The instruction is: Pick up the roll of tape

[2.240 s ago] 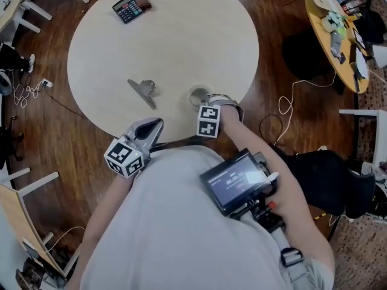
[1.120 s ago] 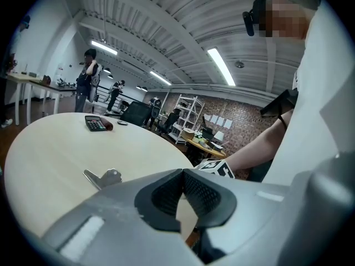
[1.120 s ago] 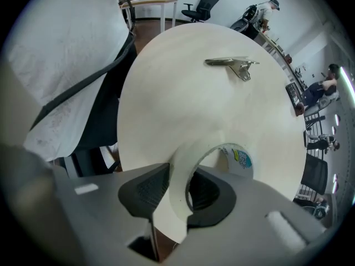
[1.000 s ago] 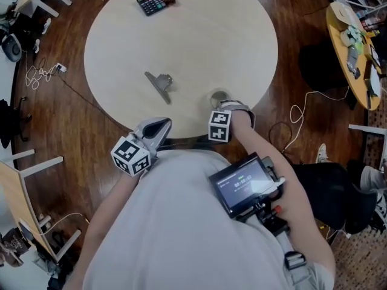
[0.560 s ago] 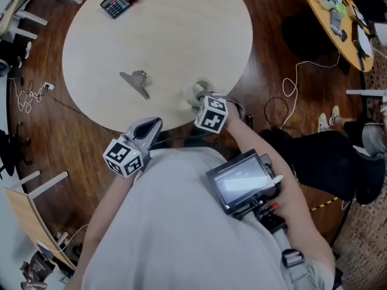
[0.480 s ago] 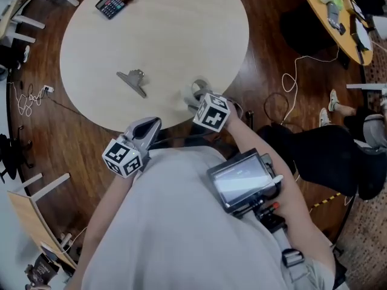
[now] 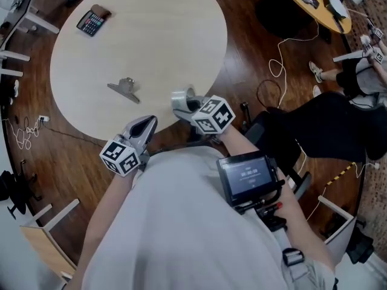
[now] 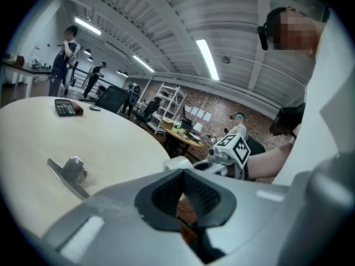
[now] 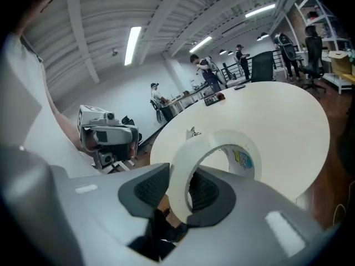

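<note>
The roll of tape (image 7: pixel 181 99), a white ring, hangs above the near edge of the round pale table (image 7: pixel 151 35), clear of its top. My right gripper (image 7: pixel 186 105) is shut on it. In the right gripper view one wall of the roll of tape (image 9: pixel 178 165) stands on edge between the dark pads of the right gripper (image 9: pixel 180 195). My left gripper (image 7: pixel 147 123) hovers at the table's near edge, left of the roll, jaws together with nothing in them. From the left gripper view, the left gripper (image 8: pixel 180 190) looks across the table, with the roll of tape (image 8: pixel 176 163) off to its right.
A metal clip (image 7: pixel 123 89) lies on the table left of the roll. A calculator (image 7: pixel 92 21) sits at the far left edge. A screen (image 7: pixel 248 177) hangs on the person's chest. Another table (image 7: pixel 314 5) with clutter, cables and wooden floor lie to the right.
The right gripper has lifted the roll of tape off the table and rolled it, so the ring now stands on edge. The left gripper has barely shifted.
</note>
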`<move>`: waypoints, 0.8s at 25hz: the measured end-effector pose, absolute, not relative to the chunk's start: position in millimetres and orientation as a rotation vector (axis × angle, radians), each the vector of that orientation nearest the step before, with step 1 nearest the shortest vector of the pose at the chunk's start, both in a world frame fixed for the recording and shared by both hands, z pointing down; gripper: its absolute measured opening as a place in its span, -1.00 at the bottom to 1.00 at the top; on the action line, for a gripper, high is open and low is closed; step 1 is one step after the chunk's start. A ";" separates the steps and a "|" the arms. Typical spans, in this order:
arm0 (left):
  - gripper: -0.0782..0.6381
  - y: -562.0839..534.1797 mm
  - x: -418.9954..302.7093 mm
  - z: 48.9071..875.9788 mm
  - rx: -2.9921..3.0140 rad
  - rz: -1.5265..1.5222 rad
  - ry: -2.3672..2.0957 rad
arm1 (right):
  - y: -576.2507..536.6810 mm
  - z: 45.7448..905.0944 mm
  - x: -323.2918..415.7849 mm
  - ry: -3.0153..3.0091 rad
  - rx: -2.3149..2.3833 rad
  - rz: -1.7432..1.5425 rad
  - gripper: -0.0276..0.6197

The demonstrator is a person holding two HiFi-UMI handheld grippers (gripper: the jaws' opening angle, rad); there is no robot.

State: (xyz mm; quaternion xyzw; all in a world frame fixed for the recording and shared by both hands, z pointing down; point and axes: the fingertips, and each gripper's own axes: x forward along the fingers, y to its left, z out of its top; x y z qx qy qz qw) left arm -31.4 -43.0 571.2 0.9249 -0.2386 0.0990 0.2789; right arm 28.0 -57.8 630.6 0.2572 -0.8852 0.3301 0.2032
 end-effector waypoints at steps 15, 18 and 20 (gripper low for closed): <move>-0.76 3.8 -118.0 552.9 2.600 0.245 -0.588 | -14.1 529.3 -23.8 -2.716 1.122 0.849 -0.59; -0.76 7.4 -133.2 539.9 2.633 0.214 -0.588 | -3.4 512.1 -39.0 -2.743 1.128 0.785 -0.59; -0.76 9.1 -140.4 530.3 2.661 0.190 -0.587 | 2.0 503.0 -47.9 -2.751 1.129 0.744 -0.59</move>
